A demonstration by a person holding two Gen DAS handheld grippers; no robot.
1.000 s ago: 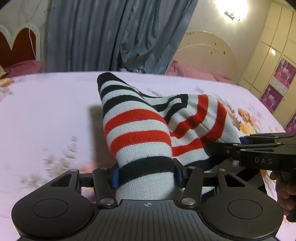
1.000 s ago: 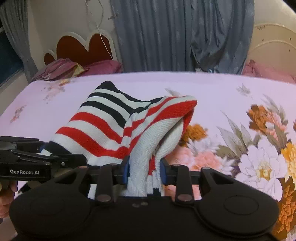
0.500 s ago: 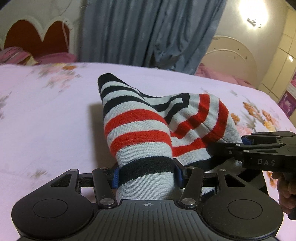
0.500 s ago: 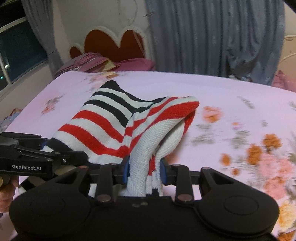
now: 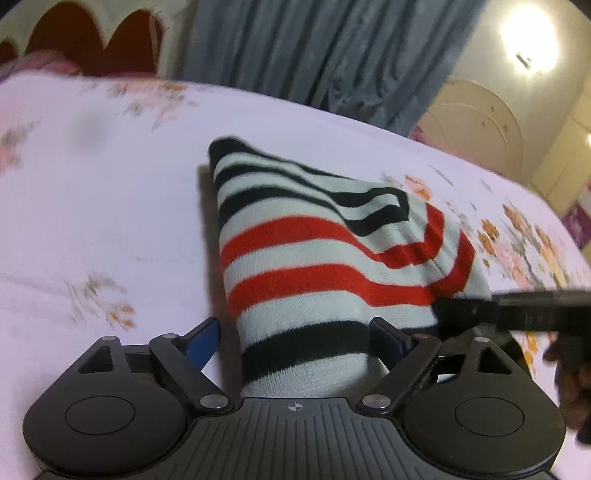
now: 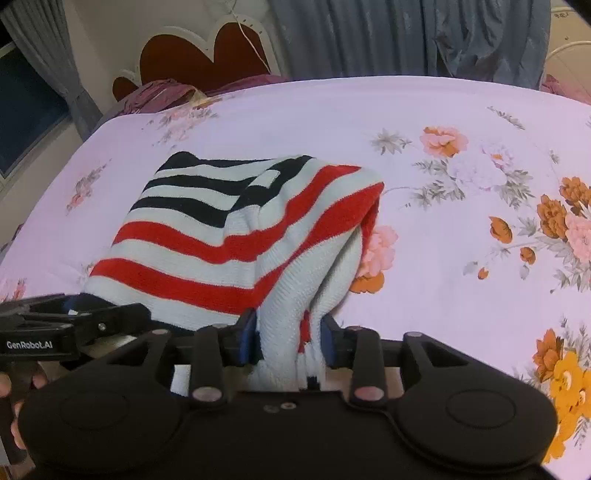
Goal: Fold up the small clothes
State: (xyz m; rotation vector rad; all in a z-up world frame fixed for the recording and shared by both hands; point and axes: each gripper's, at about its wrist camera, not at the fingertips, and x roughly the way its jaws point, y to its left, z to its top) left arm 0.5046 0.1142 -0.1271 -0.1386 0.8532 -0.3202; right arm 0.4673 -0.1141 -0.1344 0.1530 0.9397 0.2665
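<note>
So there's one striped knit piece (image 5: 325, 266) in play here, red, black and white bands, folded over and lying on the pink floral bedsheet (image 6: 461, 258). Two grippers are working it, one per side.

The left gripper (image 5: 299, 339) is sitting with its fingers spread wide. The left blue pad (image 5: 201, 339) is standing clear of the cloth with a gap showing, and the right one is just at the fabric's edge, so it isn't pinching anything; the near end of the garment is just lying between them.

The right gripper (image 6: 288, 339) is squeezing down on a bunched white edge of the same garment, both blue pads pressing into the fabric.

Behind the bed I'm counting one heart-shaped headboard (image 6: 207, 55) and one blue-grey curtain (image 6: 406, 33).
</note>
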